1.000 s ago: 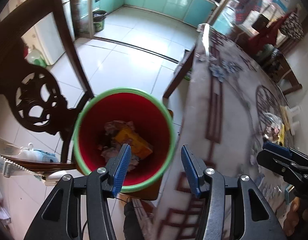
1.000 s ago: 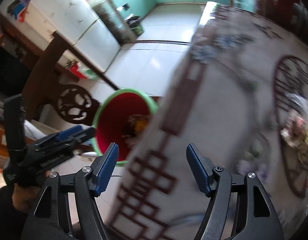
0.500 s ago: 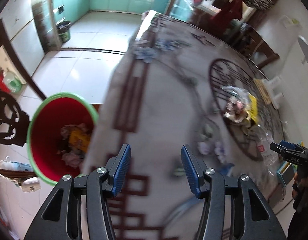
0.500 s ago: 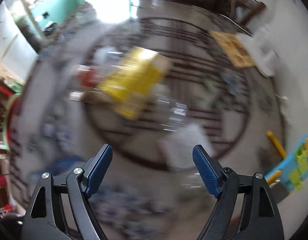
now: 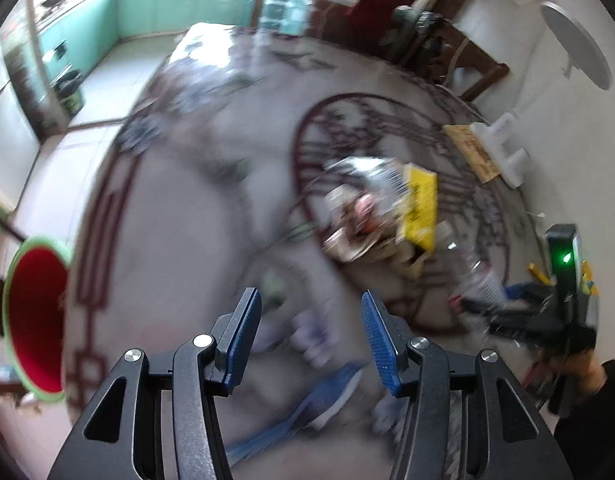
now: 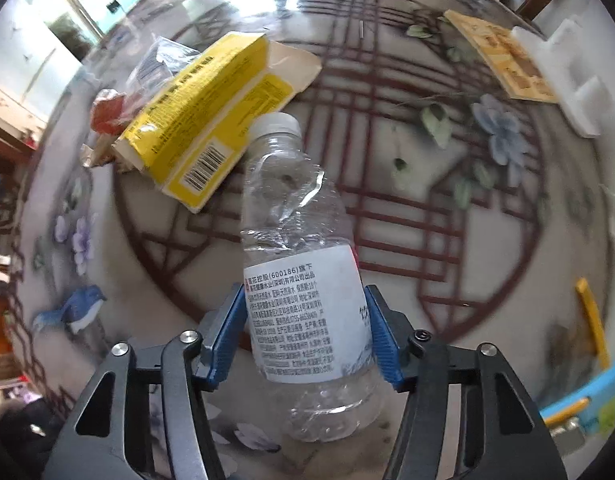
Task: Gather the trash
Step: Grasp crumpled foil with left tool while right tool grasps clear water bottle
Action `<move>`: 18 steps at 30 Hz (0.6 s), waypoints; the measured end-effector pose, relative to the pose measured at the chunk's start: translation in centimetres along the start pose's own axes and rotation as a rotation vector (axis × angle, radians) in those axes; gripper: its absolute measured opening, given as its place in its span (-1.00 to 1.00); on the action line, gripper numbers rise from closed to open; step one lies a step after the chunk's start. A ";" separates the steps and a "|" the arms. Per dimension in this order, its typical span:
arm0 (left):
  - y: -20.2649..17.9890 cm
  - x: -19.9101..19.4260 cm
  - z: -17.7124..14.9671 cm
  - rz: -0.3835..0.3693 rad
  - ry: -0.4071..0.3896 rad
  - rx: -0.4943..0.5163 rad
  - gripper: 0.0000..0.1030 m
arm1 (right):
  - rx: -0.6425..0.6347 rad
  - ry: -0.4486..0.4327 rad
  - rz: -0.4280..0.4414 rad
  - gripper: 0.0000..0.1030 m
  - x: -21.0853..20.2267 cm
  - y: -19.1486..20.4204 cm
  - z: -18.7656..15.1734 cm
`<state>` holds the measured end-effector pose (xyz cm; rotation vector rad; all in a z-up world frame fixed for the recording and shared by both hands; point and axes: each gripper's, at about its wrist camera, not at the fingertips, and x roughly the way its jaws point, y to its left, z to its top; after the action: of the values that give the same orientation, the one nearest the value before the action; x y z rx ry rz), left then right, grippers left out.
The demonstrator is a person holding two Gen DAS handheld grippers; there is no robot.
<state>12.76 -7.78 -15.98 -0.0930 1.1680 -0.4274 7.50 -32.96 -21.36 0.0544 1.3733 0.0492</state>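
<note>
In the left wrist view, the left gripper (image 5: pixel 311 332) hangs over the patterned table (image 5: pixel 179 216) with its blue jaws apart and nothing between them. The picture is blurred. A heap of trash (image 5: pixel 371 216) with a yellow carton lies ahead and to the right of the jaws, and the red bin (image 5: pixel 31 320) with a green rim sits far off to their left, past the table's edge. At the right edge the right gripper (image 5: pixel 483 304) reaches a clear bottle. In the right wrist view, the right gripper (image 6: pixel 305 332) is closing its jaws, both pads pressing the labelled sides of a crumpled clear plastic bottle (image 6: pixel 303 280). The bottle's white cap points away, toward the yellow carton (image 6: pixel 203 120) ahead and to the left.
</note>
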 end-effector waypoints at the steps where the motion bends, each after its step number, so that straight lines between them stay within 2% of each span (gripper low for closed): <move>1: -0.6 0.4 0.5 -0.005 -0.001 0.007 -0.01 | 0.008 -0.007 0.020 0.07 -0.1 -0.2 -0.1; 6: -2.3 4.5 3.5 -0.036 0.037 -0.029 -0.01 | 0.123 -0.052 0.156 0.04 -0.9 -2.4 -0.7; 9: -2.5 7.3 4.5 -0.050 0.074 -0.075 -0.01 | 0.165 -0.069 0.191 0.04 -1.3 -3.2 -1.4; 14: -2.4 10.5 5.4 -0.042 0.067 -0.100 -0.04 | 0.200 -0.077 0.211 0.04 -2.0 -4.5 -2.0; 15: -2.2 11.1 5.3 -0.035 0.084 -0.107 -0.15 | 0.205 -0.078 0.211 0.04 -2.1 -4.7 -2.2; 16: -2.0 11.6 5.2 -0.046 0.104 -0.123 -0.52 | 0.210 -0.082 0.210 0.04 -2.4 -4.7 -2.4; 18: -1.7 11.6 5.0 -0.071 0.105 -0.147 -0.60 | 0.218 -0.088 0.210 0.04 -2.5 -4.4 -2.3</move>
<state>20.57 -14.41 -23.62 -0.2421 1.3021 -0.4126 4.72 -37.50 -19.62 0.3794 1.2761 0.0721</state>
